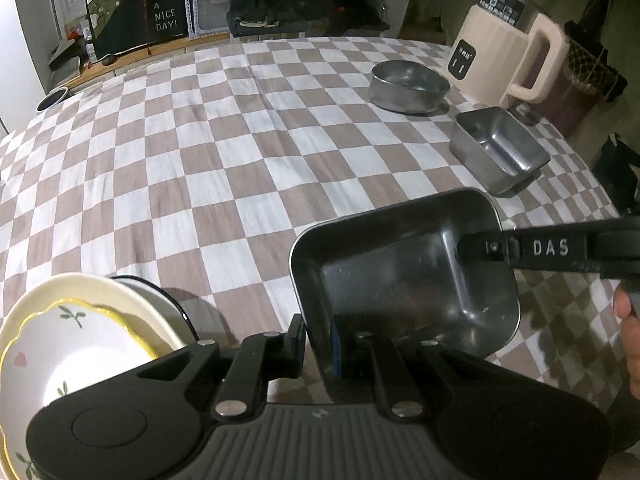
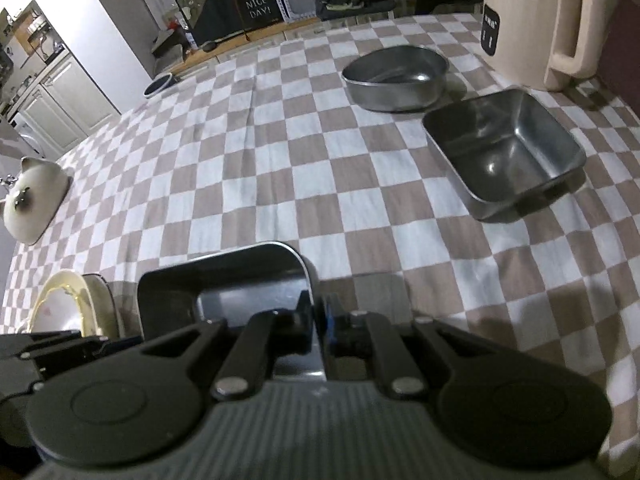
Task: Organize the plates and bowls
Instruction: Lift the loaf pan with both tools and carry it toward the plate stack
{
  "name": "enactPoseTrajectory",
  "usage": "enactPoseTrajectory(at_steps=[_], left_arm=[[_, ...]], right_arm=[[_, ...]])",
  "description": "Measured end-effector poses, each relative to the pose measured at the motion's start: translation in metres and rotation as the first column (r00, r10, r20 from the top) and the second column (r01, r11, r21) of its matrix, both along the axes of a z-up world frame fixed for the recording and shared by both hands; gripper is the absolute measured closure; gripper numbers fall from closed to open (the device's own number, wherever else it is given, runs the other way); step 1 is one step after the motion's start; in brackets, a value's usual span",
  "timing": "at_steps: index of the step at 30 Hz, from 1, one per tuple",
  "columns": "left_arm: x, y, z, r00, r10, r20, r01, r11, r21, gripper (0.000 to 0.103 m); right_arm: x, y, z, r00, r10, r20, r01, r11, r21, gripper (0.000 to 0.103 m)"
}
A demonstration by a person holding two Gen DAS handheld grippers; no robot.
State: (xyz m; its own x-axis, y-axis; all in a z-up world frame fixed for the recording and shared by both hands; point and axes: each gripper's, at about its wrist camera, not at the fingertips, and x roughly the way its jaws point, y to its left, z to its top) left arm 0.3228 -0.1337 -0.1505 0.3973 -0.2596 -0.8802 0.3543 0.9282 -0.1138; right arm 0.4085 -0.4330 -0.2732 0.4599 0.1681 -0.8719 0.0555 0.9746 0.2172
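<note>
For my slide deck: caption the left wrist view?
Both claws grip one rectangular metal tray above the checkered tablecloth.

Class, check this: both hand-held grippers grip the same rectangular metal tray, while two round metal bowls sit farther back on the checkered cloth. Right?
Not quite. Only one far dish is a round metal bowl; the other is a square metal dish, as the right wrist view shows. Both grippers do grip the rectangular metal tray.

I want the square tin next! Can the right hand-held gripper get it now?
Probably not yet. The right hand-held gripper is shut on the dark tray, as is the left hand-held gripper. The checkered cloth toward the square tin looks free.
</note>
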Motion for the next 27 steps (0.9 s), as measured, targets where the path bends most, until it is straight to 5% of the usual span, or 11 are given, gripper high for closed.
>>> enactPoseTrajectory(at_steps=[27], left_arm=[[0.019,-0.014,-0.015,0.998,-0.066,-0.004,0.067,0.997,0.041,0.089]], right_arm=[[0.025,-0.010,-0.023,0.999,-0.005,-0.054,0.006,1.000,0.016,0.099]])
